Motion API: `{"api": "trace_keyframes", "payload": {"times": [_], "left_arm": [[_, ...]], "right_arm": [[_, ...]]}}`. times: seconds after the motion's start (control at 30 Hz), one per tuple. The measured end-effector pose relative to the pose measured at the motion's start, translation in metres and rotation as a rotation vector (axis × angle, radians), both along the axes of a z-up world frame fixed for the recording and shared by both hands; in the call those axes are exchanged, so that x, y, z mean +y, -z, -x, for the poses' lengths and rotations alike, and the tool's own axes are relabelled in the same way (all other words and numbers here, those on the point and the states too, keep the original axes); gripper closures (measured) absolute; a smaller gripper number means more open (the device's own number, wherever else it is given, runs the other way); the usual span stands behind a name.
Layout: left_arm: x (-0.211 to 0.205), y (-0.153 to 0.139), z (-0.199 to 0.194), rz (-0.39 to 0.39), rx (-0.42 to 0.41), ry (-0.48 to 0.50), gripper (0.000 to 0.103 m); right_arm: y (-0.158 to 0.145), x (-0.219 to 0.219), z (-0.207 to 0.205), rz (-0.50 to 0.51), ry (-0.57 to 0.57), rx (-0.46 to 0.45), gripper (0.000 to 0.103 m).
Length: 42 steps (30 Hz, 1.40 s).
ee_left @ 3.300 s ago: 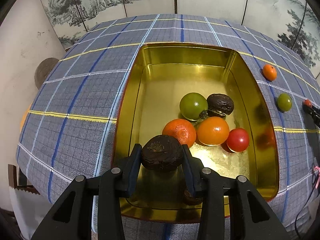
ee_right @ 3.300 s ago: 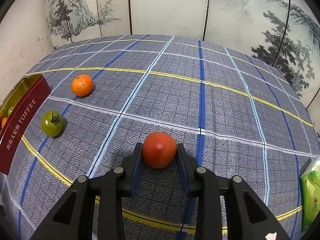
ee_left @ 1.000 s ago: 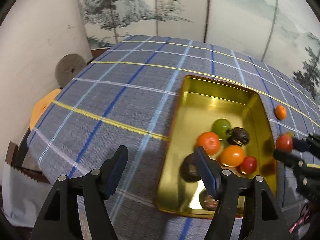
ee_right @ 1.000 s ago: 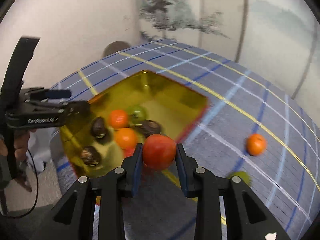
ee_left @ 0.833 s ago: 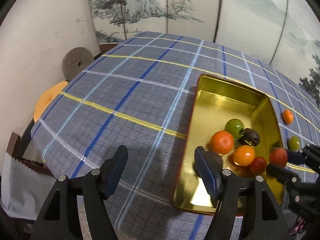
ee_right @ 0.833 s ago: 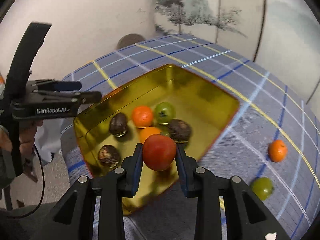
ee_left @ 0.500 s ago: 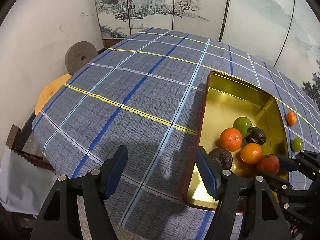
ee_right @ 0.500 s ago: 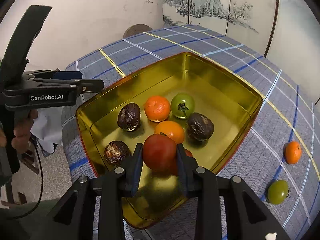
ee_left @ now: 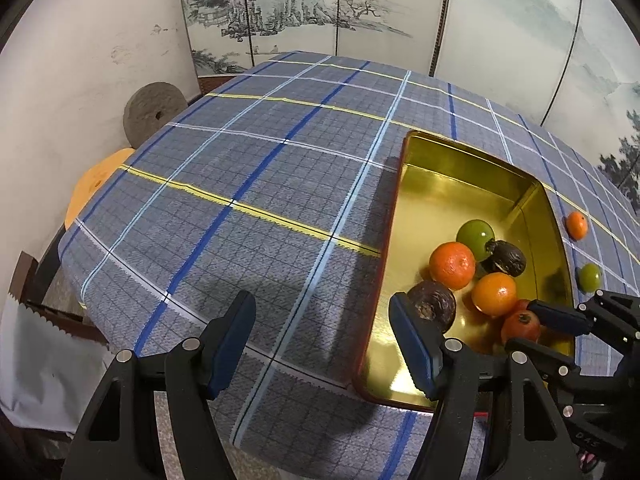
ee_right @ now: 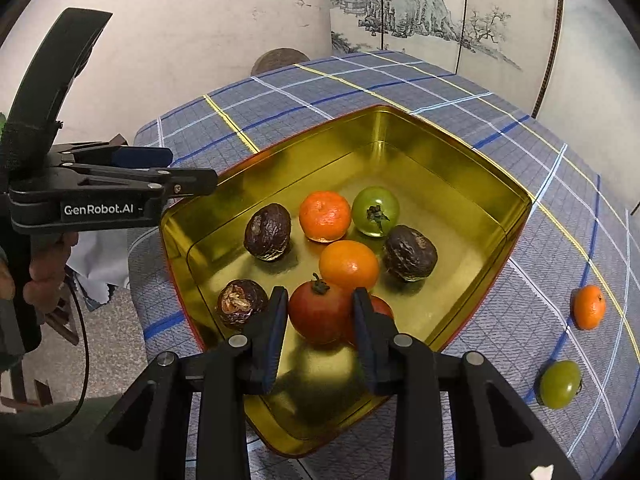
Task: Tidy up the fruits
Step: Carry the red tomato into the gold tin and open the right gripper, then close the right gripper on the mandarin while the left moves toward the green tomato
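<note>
"GenRobot.AI" label [ee_right: 98, 209] on left gripper [ee_right: 176, 172]

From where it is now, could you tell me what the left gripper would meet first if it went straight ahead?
Most likely just the tablecloth: the open left gripper points beside the tin, with nothing between its fingers. Depth is hard to judge.

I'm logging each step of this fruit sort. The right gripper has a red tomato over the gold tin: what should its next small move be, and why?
Probably open the right gripper and let the red tomato go. It is already inside the gold tin, low among the fruit there, so little is left but the release. The left gripper is open, holding nothing, beside the tin.
</note>
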<state>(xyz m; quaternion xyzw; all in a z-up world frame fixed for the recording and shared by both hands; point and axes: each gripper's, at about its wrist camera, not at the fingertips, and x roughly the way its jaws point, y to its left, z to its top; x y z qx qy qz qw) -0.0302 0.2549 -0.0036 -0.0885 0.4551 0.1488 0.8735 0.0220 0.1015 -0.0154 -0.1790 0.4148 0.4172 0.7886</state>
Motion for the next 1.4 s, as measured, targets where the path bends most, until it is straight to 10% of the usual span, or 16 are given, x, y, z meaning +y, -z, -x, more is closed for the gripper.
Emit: {"api": "trace_keyframes", "payload": {"times": [1.4], "left_arm": [[-0.164,-0.009,-0.087,-0.006,0.003,0.328,0.033]], "right_arm": [[-0.011,-0.196,-0.119,-0.048,0.479,-0.051,0.059]]}}
